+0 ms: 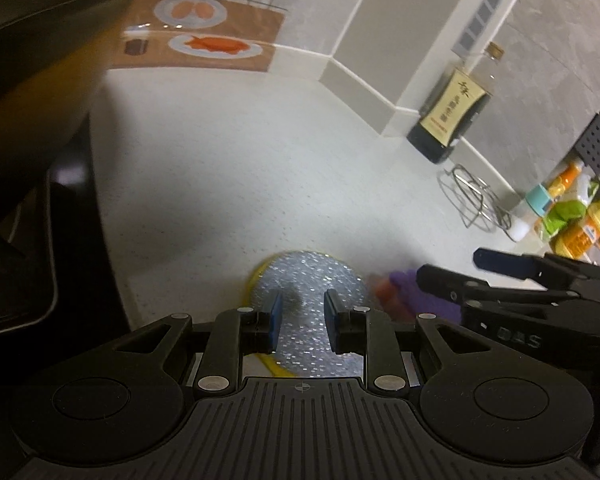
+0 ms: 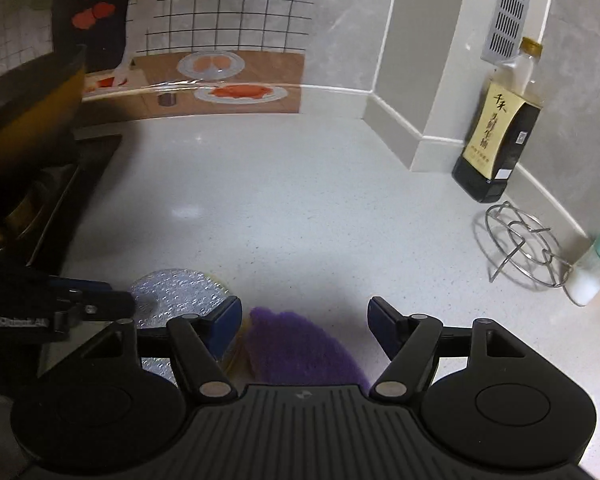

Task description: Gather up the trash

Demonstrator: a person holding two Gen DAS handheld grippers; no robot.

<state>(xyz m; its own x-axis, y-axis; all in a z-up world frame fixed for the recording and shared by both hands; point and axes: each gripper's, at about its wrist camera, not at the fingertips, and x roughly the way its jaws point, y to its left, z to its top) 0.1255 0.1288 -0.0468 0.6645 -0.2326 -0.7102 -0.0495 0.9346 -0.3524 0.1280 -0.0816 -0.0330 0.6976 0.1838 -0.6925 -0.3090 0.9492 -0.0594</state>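
Observation:
A round silver foil disc (image 1: pixel 312 284) with a yellow rim lies flat on the white counter. My left gripper (image 1: pixel 303 312) hangs just over it, blue pads apart, and the foil shows through the gap with nothing pressed between them. Right of the disc lies a fuzzy purple piece (image 2: pixel 300 344) with a blurred orange bit (image 1: pixel 384 292) beside it. My right gripper (image 2: pixel 304 308) stands wide open above the purple piece, its fingers on either side and not touching it. In the right wrist view the left gripper (image 2: pixel 112 300) reaches over the disc (image 2: pixel 176 292). In the left wrist view the right gripper (image 1: pixel 456 270) comes in from the right.
A stove with a dark pan (image 2: pixel 24 112) borders the counter on the left. A dark sauce bottle (image 2: pixel 496 136) stands by the wall corner, with a wire trivet (image 2: pixel 520 248) and a teal-capped white bottle (image 2: pixel 592 276) to its right. Coloured packets (image 1: pixel 576 216) sit far right.

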